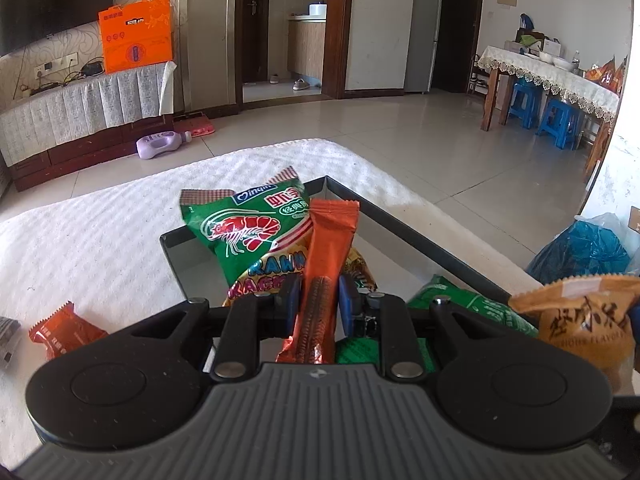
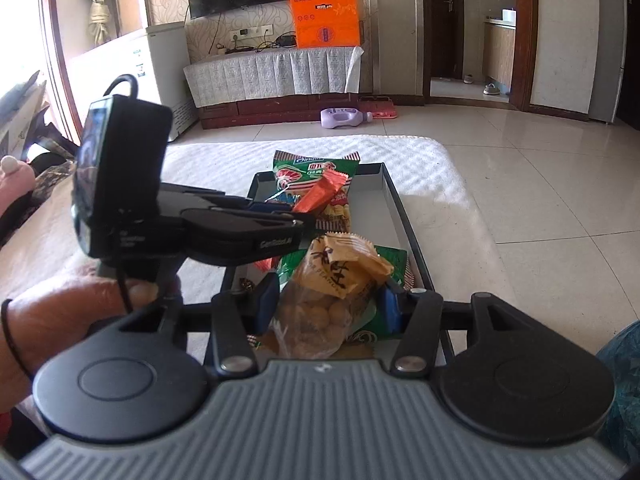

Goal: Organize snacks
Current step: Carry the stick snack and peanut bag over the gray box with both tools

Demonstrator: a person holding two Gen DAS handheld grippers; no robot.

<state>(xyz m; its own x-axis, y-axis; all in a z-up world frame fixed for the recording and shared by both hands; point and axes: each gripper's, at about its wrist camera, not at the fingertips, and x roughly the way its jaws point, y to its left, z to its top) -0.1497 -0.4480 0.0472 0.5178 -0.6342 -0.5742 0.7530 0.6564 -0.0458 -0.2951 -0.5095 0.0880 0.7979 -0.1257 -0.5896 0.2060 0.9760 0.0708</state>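
The left gripper (image 1: 319, 294) pinched an orange wafer pack (image 1: 326, 264) over the black tray (image 1: 420, 236). A green prawn-cracker bag (image 1: 240, 232) lay in the tray behind it. Another orange pack (image 1: 64, 330) sat on the white cloth (image 1: 100, 232), left of the tray.

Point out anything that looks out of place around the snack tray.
One small orange packet lies on the white cloth, outside the black tray where the other snacks are piled. A purple bottle lies tipped over on the floor. Nothing looks spilled or torn.
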